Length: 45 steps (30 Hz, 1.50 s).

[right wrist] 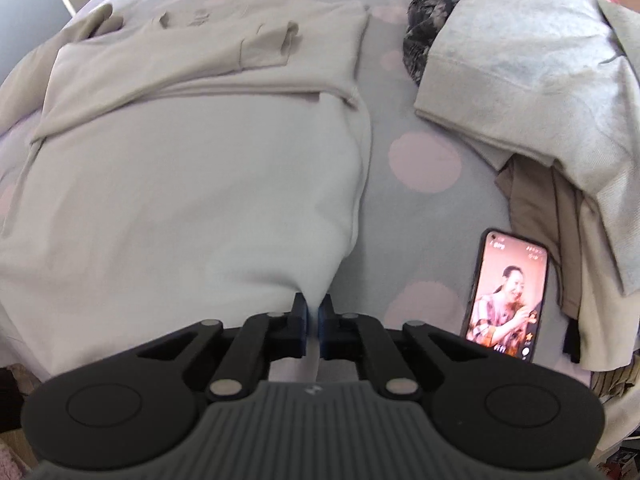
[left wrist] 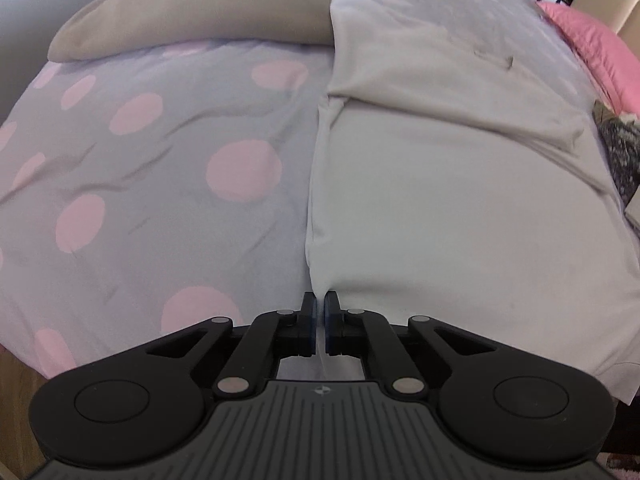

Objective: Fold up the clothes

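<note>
Two grippers are both pinched tight on the near hem of one pale sweatshirt (left wrist: 460, 200), each at its own corner. The left gripper (left wrist: 320, 322) has its jaws closed on the garment's left corner, a thin fold of cloth caught between them; the right gripper (right wrist: 314, 326) is clamped the same way on the right corner, and the fabric rises into a small peak at each grip.

The sweatshirt lies spread on a grey bedspread (left wrist: 160, 200) with pink dots, its sleeves folded across the upper body.

From the left gripper's side you see a beige pillow (left wrist: 192, 12) at the head of the bed, touching the garment's far edge, and a pink pillow (left wrist: 592, 40) far off to the right.

Only the right gripper's side shows a phone (right wrist: 506, 300) lying just beside the sweatshirt, screen lit, and a heap of other clothes (right wrist: 540, 80) beyond it.
</note>
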Tool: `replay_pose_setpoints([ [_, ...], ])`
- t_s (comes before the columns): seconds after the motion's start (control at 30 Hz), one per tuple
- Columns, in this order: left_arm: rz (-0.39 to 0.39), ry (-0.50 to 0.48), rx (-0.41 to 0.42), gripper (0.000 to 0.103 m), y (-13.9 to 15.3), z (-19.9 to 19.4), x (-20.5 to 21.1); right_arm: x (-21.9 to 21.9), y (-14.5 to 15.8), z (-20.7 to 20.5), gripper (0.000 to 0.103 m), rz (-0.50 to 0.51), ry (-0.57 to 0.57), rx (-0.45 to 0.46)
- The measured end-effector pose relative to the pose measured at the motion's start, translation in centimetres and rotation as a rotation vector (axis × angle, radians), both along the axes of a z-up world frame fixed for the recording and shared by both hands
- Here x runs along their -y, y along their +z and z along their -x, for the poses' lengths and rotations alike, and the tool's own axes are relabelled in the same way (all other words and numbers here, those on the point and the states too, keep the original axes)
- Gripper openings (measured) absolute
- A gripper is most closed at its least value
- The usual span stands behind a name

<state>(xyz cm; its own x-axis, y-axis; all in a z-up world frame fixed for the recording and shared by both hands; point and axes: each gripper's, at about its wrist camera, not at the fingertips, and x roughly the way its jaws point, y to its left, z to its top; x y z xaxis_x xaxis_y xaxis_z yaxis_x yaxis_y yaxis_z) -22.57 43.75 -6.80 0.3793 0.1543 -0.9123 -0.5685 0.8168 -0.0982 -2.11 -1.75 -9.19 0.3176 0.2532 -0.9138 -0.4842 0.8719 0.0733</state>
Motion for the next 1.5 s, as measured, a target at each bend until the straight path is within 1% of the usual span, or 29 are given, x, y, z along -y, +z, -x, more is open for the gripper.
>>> replay_pose_setpoints([
  [0.07,-0.017,0.017,0.040,0.002,0.8,-0.9,-1.1,-0.6,1.2,-1.2,0.005,-0.005,-0.010,0.045],
  [0.17,-0.058,0.023,0.075,0.002,1.4,-3.0,-2.1,-1.9,2.6,-3.6,0.005,-0.014,-0.014,0.122],
  [0.27,-0.102,0.024,0.102,0.002,1.2,-5.6,-3.0,-3.1,3.2,-6.4,0.005,-0.023,-0.029,0.150],
  [0.4,-0.184,0.005,0.106,0.002,0.1,-9.1,-3.2,-4.7,1.7,-9.3,0.005,-0.008,-0.032,0.174],
  [0.5,-0.227,-0.017,0.079,0.002,-1.1,-11.2,-2.9,-5.8,0.1,-10.9,0.006,0.003,-0.031,0.171],
  [0.57,-0.246,-0.024,0.059,0.003,-2.1,-12.3,-2.8,-6.0,-0.9,-11.8,0.006,-0.005,-0.041,0.152],
  [0.63,-0.274,-0.044,0.040,0.005,-2.7,-13.0,-2.5,-6.1,-1.5,-12.3,0.009,-0.015,-0.047,0.135],
  [0.67,-0.288,-0.054,0.032,0.005,-2.9,-13.2,-2.3,-6.1,-1.4,-12.2,0.009,-0.017,-0.043,0.145],
  [0.7,-0.296,-0.057,0.027,0.010,-2.9,-13.3,-2.1,-6.1,-1.3,-12.1,0.016,-0.019,-0.039,0.155],
  [0.73,-0.305,-0.059,0.024,0.015,-2.8,-13.4,-1.9,-6.2,-1.2,-12.1,0.024,-0.020,-0.035,0.165],
  [0.8,-0.337,-0.054,0.030,0.021,-2.5,-13.2,-1.6,-6.2,-0.7,-11.6,0.031,-0.022,-0.026,0.212],
  [0.83,-0.361,-0.067,0.041,0.023,-2.1,-13.1,-1.3,-6.2,-0.4,-11.2,0.031,-0.024,-0.022,0.241],
  [0.93,-0.413,-0.145,0.071,0.026,-1.5,-12.9,0.2,-6.1,0.1,-10.1,0.030,-0.045,0.019,0.295],
  [1.0,-0.434,-0.220,0.078,0.026,-1.4,-12.7,1.5,-6.5,0.0,-8.9,0.030,-0.035,0.081,0.318],
  [1.07,-0.457,-0.304,0.066,0.027,-1.7,-12.4,3.2,-7.0,-0.5,-7.4,0.030,-0.017,0.164,0.336],
  [1.13,-0.477,-0.381,0.055,0.032,-2.2,-12.1,5.0,-7.4,-1.0,-5.9,0.030,0.001,0.242,0.351],
  [1.17,-0.483,-0.415,0.053,0.032,-2.6,-12.0,5.9,-7.5,-1.3,-5.0,0.030,0.008,0.273,0.354],
  [1.3,-0.488,-0.563,0.042,0.039,-4.1,-11.0,9.2,-7.9,-2.8,-1.6,0.030,0.030,0.397,0.365],
  [1.4,-0.500,-0.653,0.023,0.040,-5.3,-10.6,11.5,-8.3,-3.9,1.0,0.030,0.059,0.501,0.391],
  [1.5,-0.512,-0.711,0.019,0.041,-6.0,-10.4,13.3,-8.7,-4.8,3.4,0.030,0.089,0.594,0.412],
])
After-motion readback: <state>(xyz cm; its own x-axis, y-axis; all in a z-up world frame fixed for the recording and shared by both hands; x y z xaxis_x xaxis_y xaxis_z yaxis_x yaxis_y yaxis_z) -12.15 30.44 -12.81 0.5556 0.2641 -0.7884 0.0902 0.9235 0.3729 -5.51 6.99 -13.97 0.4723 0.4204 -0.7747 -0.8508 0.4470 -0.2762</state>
